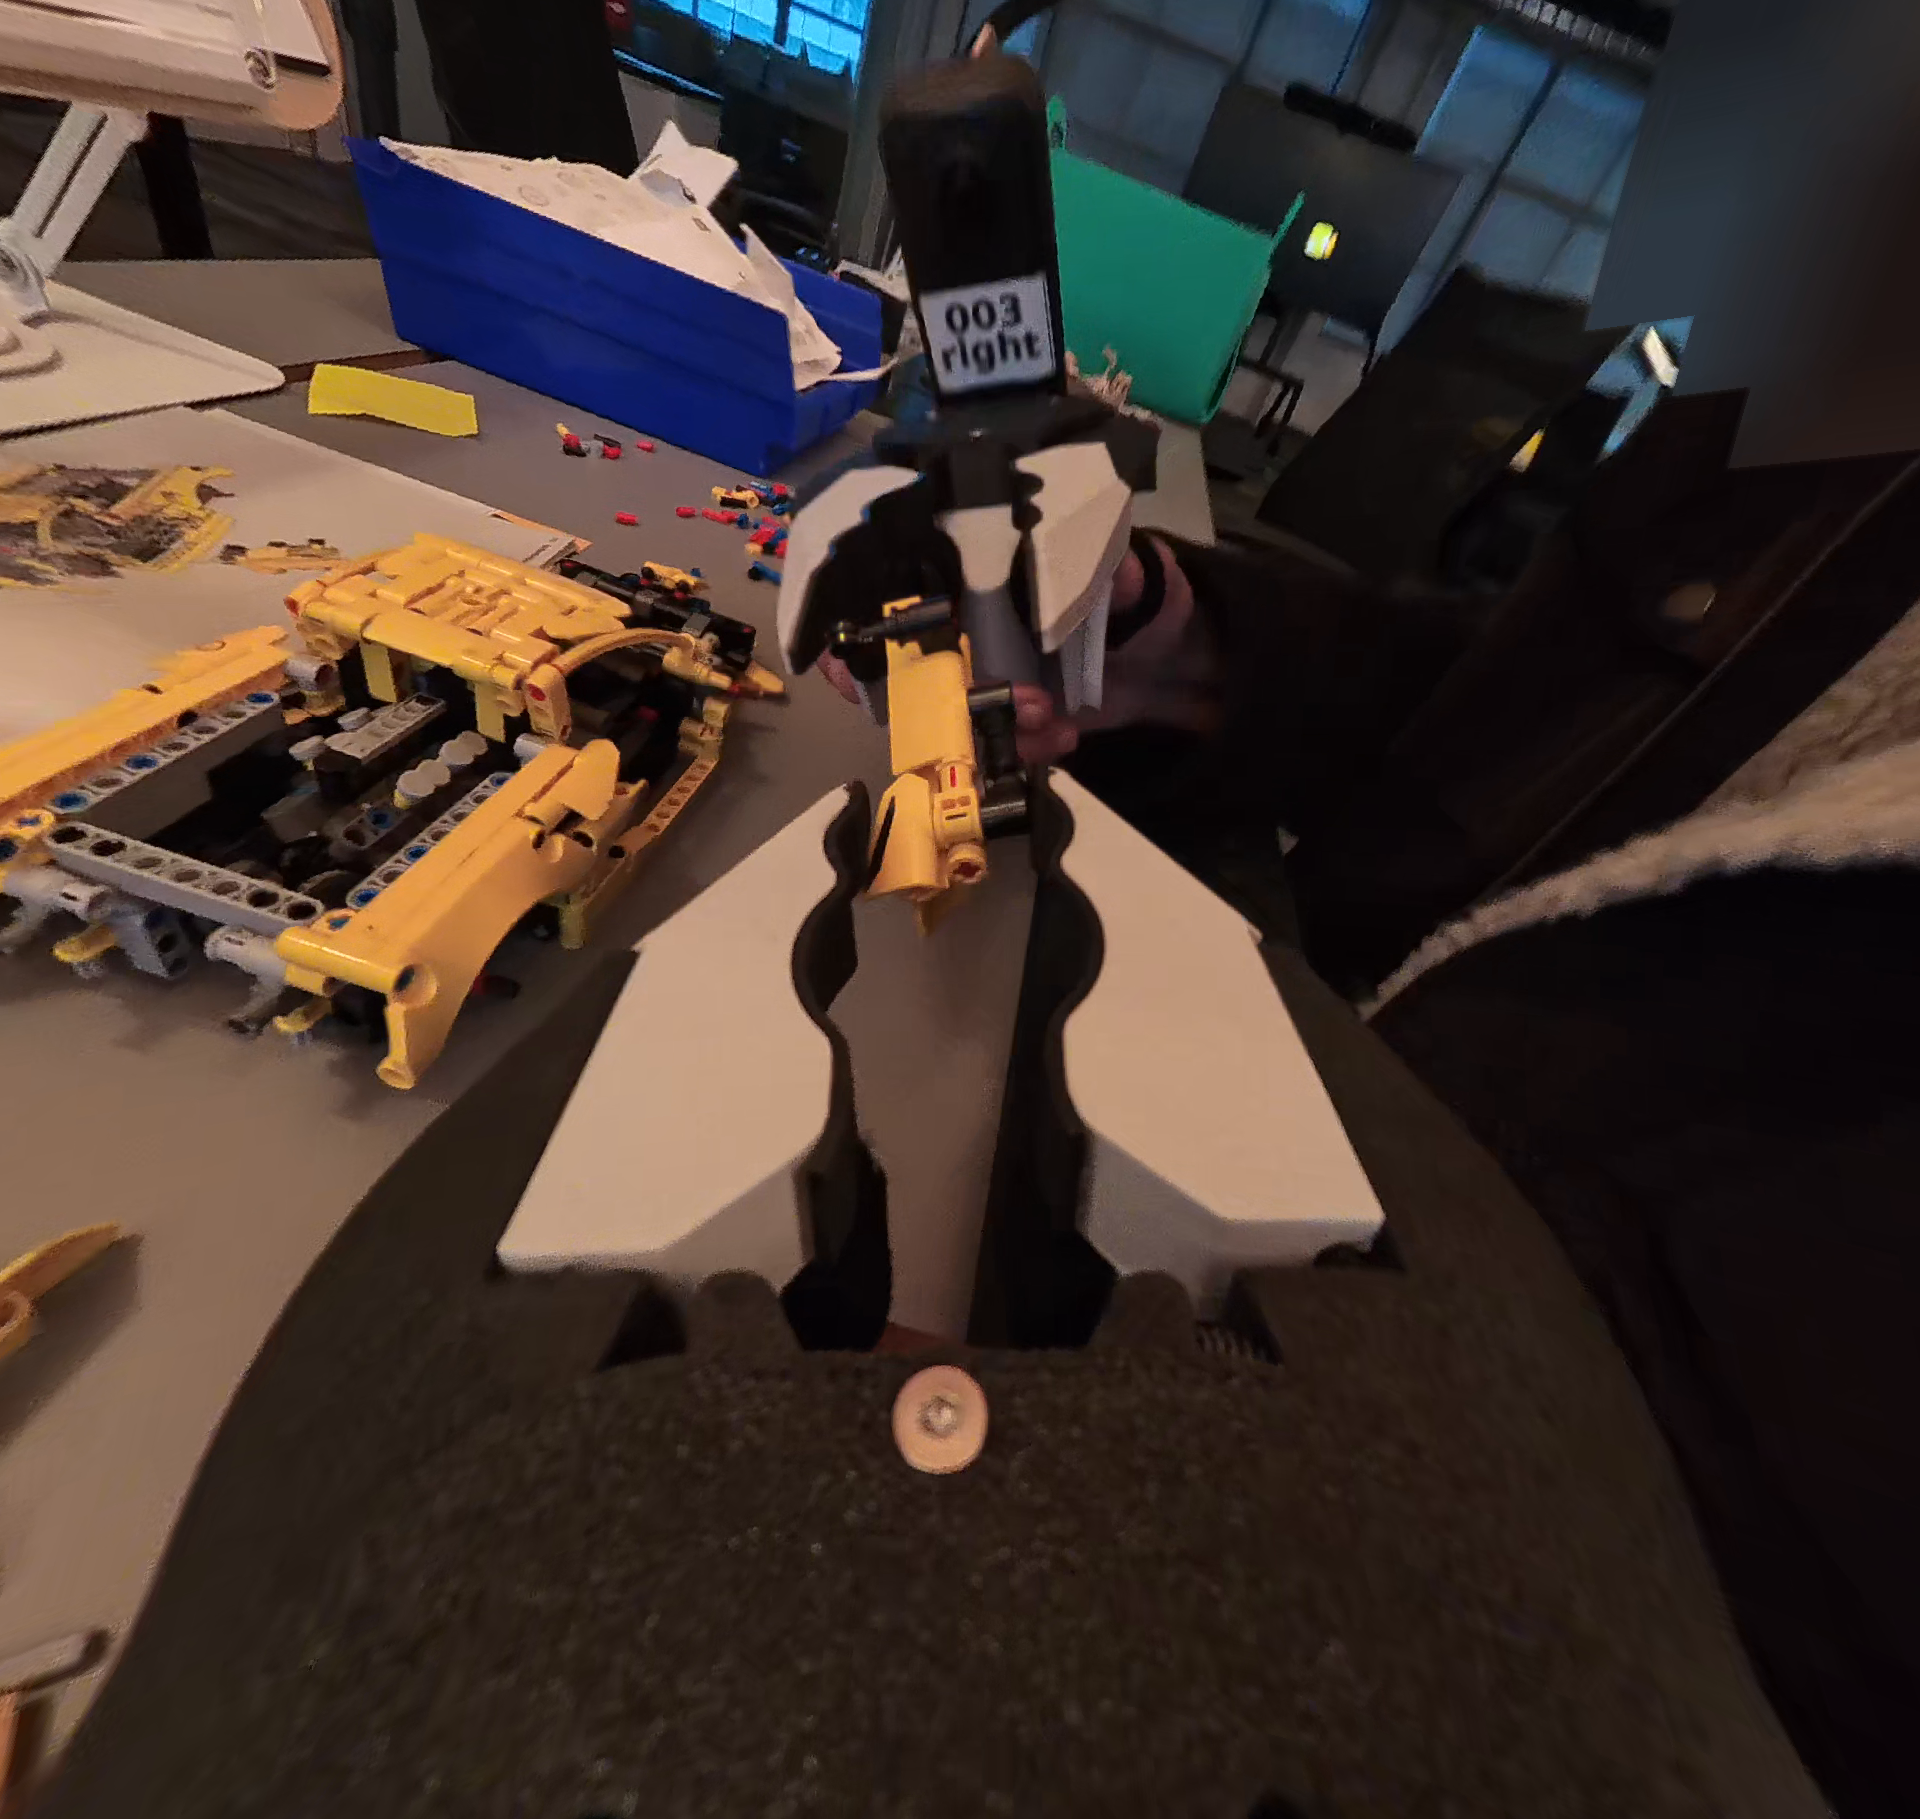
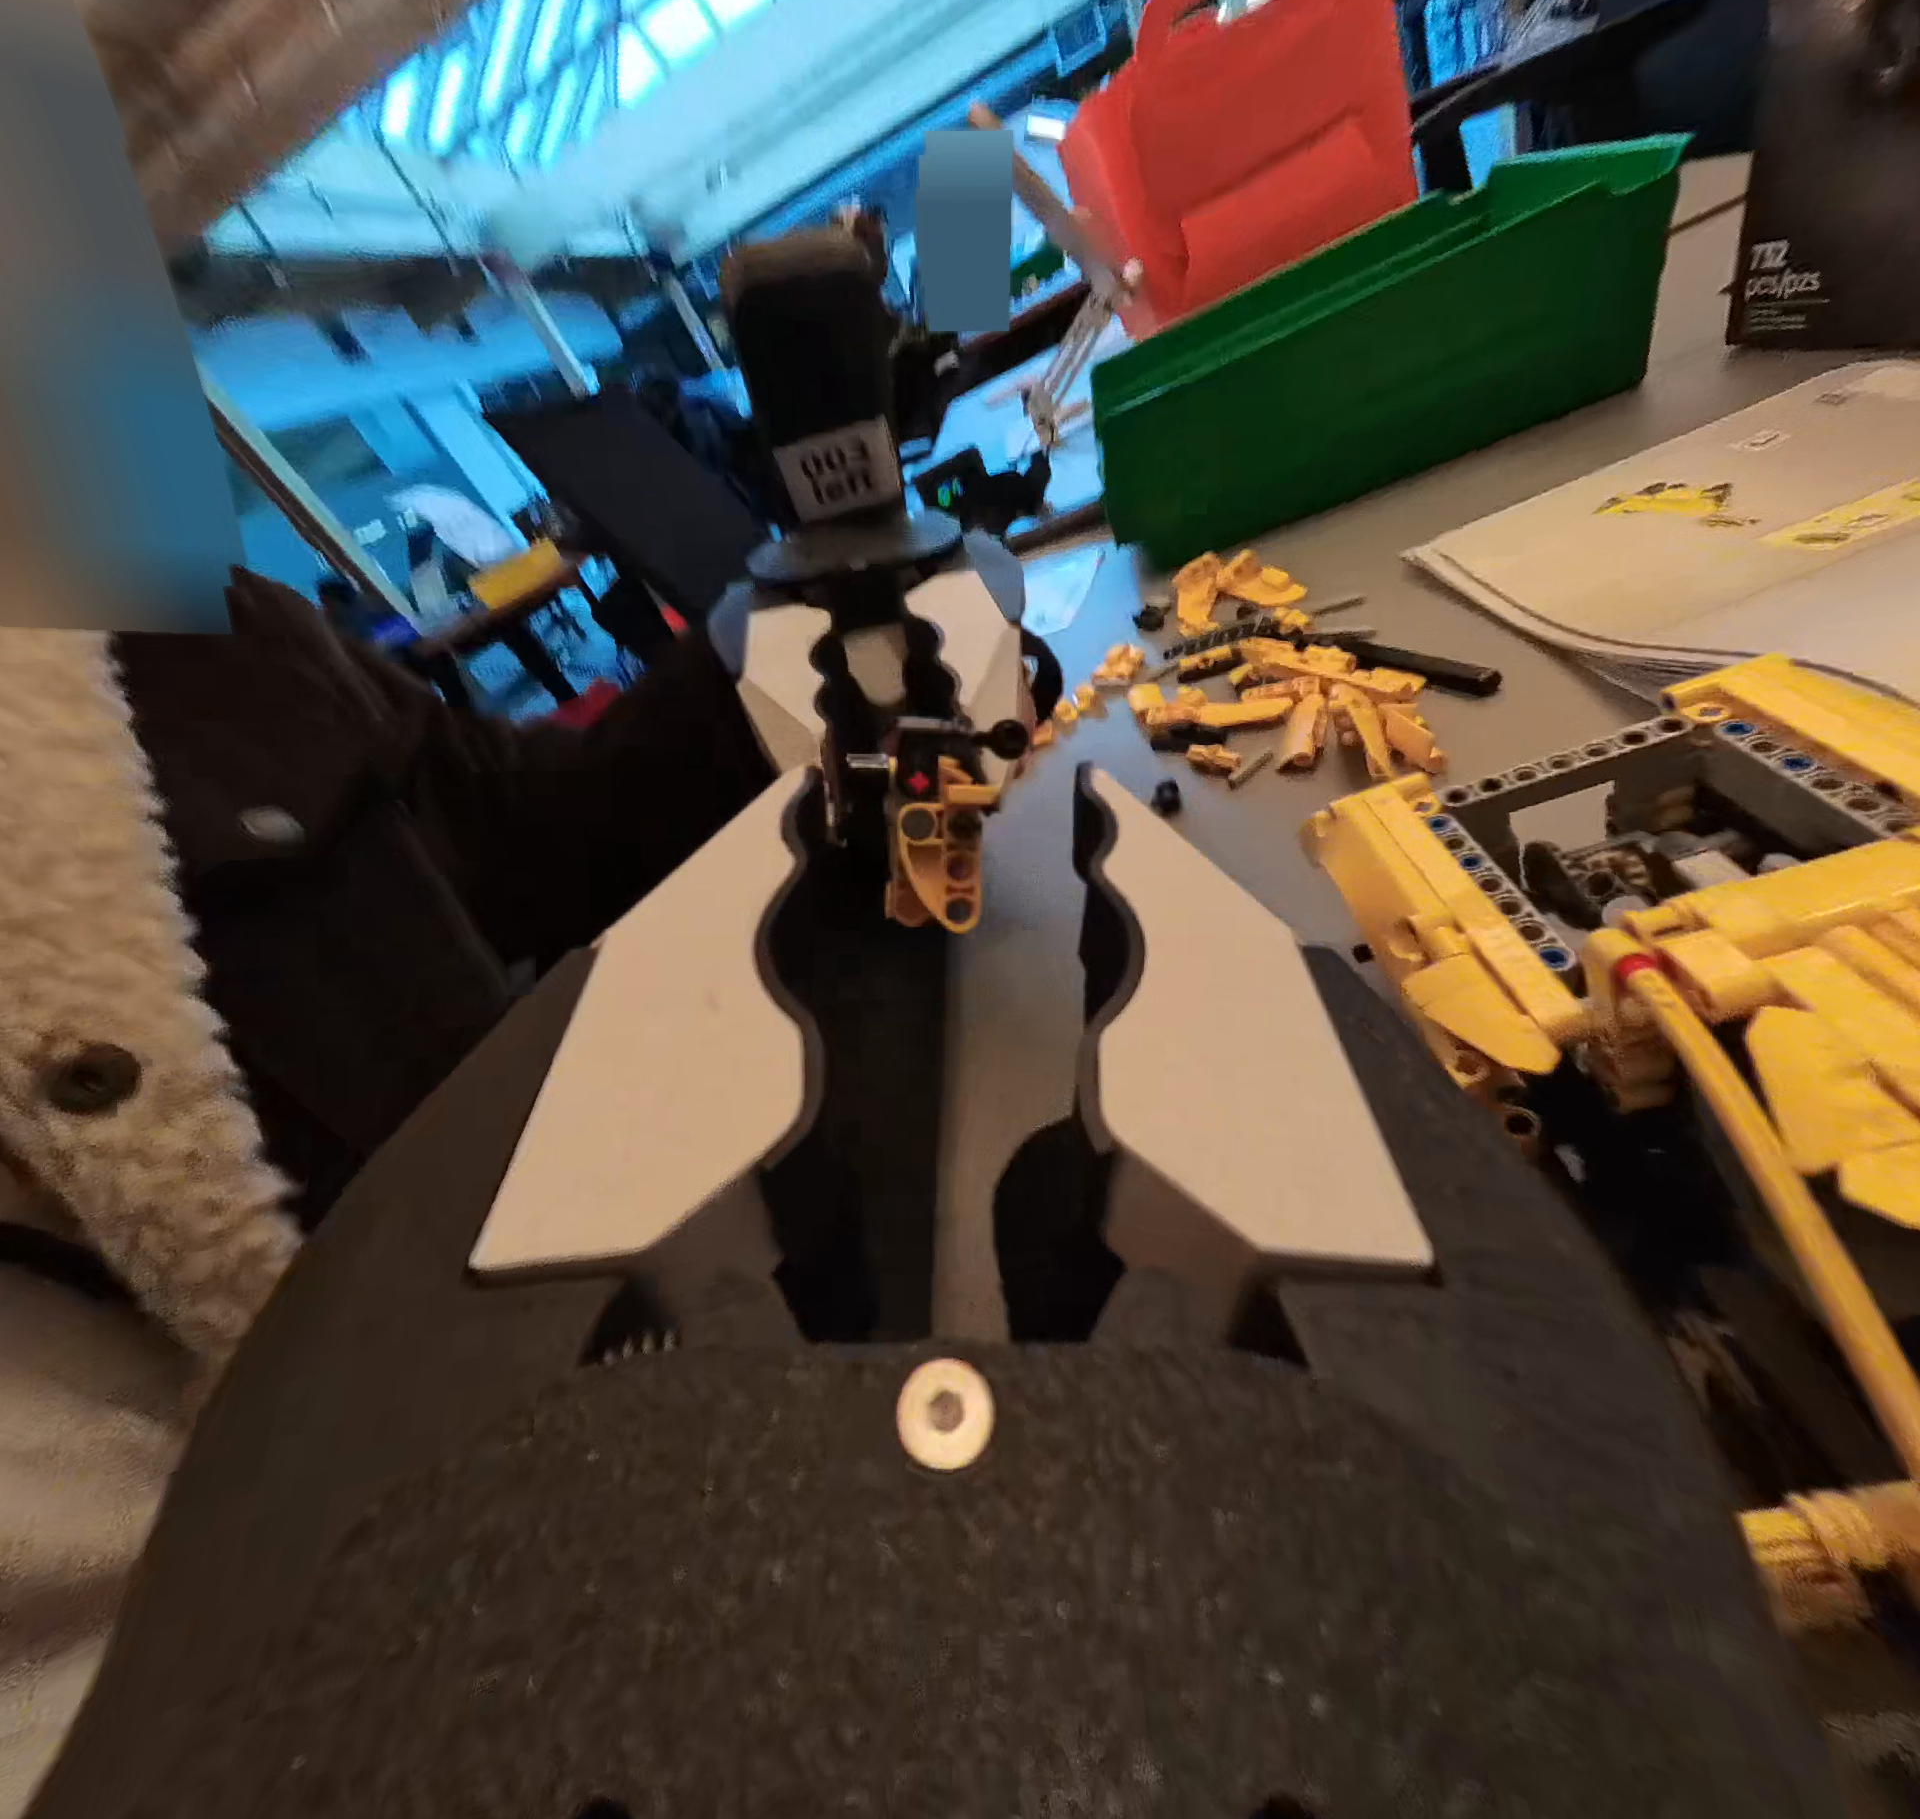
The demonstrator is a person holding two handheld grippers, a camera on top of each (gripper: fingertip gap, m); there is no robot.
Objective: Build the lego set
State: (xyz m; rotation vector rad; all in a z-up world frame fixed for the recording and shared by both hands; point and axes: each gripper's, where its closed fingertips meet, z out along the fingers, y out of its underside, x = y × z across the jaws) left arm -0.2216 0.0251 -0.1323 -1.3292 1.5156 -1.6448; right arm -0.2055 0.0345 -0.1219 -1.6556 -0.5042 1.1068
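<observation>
Both grippers meet in mid-air off the table edge, tip to tip, sharing one small yellow-and-black Lego sub-assembly (image 1: 935, 751). The left gripper (image 1: 940, 834) has its white fingers pinched on the near end, seemingly to steady it. The right gripper (image 2: 935, 824) faces it, its fingers spread wider than the piece; whether they actually clamp it, I cannot tell. Holding it aloft likely gives room to work on it from both ends. The big yellow Lego car chassis (image 1: 416, 761) waits on the grey table (image 1: 208, 1198), loose yellow parts (image 2: 1278, 689) heaped beyond, near the green plastic bin (image 2: 1382, 367).
</observation>
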